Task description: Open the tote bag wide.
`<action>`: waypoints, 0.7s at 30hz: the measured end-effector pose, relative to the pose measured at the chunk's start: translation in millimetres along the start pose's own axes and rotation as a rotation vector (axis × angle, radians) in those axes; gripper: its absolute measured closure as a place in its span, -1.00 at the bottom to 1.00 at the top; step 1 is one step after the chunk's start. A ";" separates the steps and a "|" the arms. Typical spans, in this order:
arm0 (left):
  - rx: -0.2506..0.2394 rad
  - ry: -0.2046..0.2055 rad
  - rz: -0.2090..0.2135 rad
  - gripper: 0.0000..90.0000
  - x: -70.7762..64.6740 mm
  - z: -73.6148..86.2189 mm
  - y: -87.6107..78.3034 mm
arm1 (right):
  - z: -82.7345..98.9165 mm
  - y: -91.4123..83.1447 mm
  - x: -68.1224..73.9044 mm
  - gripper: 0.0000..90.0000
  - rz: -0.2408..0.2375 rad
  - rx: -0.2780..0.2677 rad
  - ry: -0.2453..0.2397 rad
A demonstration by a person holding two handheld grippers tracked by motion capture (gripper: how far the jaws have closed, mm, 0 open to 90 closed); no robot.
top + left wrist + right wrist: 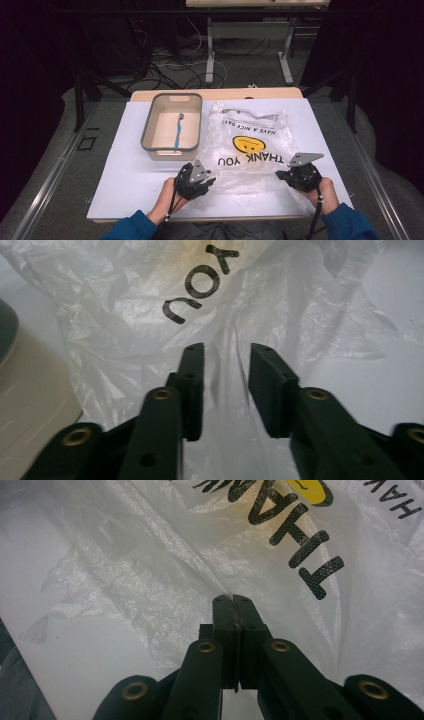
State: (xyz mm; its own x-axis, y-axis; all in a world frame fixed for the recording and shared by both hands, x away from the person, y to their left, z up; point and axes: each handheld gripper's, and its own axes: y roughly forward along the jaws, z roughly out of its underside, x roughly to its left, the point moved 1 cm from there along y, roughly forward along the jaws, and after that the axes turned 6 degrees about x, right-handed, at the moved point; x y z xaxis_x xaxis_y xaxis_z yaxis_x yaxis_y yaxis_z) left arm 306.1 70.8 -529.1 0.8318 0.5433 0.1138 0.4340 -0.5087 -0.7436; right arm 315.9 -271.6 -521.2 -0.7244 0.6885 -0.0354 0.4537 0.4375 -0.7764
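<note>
The bag [247, 145], thin clear plastic printed with a yellow smiley and the words "THANK YOU" and "HAVE A NICE DAY", lies flat and crumpled on the white tabletop [125, 170], right of centre, its print upside down from the person's side. Its near edge reaches toward both hands.

The right gripper [299, 176] sits at the bag's near right corner. In the right gripper view its jaws are pressed tight together, with a fold of the bag [150, 565] pinched between them at their tips [233, 600].

The left gripper [196, 181] is at the bag's near left corner. In the left gripper view its jaws stand partly apart with a clear gap between them, and the bag's film [150, 315] lies in and under that gap; the pads do not press on it. The letters "YOU" show just beyond the left gripper's tips [227, 347].

Just left of the bag, touching or nearly touching its edge, stands a tray [149, 125] with a grey rim. A blue toothbrush [178, 131] lies inside it, lengthwise, toward the tray's right side. Blue sleeves [350, 222] show at the bottom edge.
</note>
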 end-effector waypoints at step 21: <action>0.067 0.070 0.016 0.62 -2.6 4.2 10.3 | -1.8 -12.6 -2.6 1.00 0.046 -0.081 0.021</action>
State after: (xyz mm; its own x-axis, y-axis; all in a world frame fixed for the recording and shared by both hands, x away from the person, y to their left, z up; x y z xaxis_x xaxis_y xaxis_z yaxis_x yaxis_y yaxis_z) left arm 306.9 67.0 -539.8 0.8615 0.4862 0.1462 0.3986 -0.4693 -0.7880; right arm 313.0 -277.9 -510.1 -0.6914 0.7203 -0.0561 0.5274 0.4501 -0.7206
